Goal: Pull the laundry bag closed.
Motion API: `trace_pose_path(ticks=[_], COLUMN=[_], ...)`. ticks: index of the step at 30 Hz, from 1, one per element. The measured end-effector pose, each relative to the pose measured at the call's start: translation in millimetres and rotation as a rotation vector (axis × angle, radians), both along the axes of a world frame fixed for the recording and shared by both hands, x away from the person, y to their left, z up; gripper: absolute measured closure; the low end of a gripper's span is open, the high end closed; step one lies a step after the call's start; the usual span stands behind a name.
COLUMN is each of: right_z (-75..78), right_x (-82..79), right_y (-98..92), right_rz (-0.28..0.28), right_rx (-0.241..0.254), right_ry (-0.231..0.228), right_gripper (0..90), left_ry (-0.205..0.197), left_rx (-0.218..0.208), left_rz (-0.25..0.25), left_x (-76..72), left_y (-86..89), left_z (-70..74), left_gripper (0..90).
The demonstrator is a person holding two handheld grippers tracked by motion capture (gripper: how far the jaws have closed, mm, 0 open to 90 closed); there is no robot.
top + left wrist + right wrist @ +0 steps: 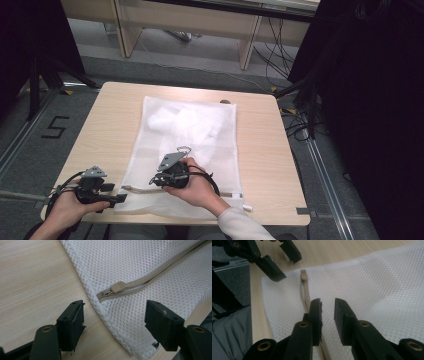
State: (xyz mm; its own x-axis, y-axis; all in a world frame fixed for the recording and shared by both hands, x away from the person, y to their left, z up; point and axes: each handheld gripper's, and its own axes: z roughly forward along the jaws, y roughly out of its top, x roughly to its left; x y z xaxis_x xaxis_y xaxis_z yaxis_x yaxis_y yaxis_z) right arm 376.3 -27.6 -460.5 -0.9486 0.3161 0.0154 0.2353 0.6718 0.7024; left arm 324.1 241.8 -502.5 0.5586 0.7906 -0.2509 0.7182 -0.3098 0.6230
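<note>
Where left tool [113, 325] gapes, zipper pull [117, 286] between.

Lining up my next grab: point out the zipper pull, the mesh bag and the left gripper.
zipper pull [117, 287], left gripper view, on its tan tab.
mesh bag [220, 145], high view, on bare mesh.
left gripper [113, 323], left gripper view, midway between fingertips.

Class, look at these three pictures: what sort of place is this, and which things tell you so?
Probably a lab or recording workspace, not a home: a bare wooden table holding one mesh laundry bag, loose cables on the floor, and a "5" marked beside it.
</note>
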Motion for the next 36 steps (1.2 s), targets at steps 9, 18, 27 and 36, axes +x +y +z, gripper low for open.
trace_pose_path(ticks=[9,18,27,36], right_z=[-8.0,-17.3,-30.0,-36.4], right_x=[2.1,7.9,12.4,13.4], right_y=[31.0,55.0,72.1,85.6], right_rz=[0.028,0.042,0.032,0.036], right_rx=[-0.020,-0.038,-0.056,-0.071], right_ry=[0.029,0.070,0.116,0.153], right_gripper=[79.4,79.7,77.7,76.3], left_ry=[0.006,0.006,0.008,0.017], left_rx=[-0.004,0.004,0.014,0.035], left_rz=[-0.006,-0.007,-0.006,-0.017], left_x=[0.1,0.0,0.2,-0.5], left_y=[-0.5,-0.9,-0.9,-0.7], left_z=[-0.2,-0.6,-1.1,0.8], left_gripper=[31.6,32.0,32.3,32.4])
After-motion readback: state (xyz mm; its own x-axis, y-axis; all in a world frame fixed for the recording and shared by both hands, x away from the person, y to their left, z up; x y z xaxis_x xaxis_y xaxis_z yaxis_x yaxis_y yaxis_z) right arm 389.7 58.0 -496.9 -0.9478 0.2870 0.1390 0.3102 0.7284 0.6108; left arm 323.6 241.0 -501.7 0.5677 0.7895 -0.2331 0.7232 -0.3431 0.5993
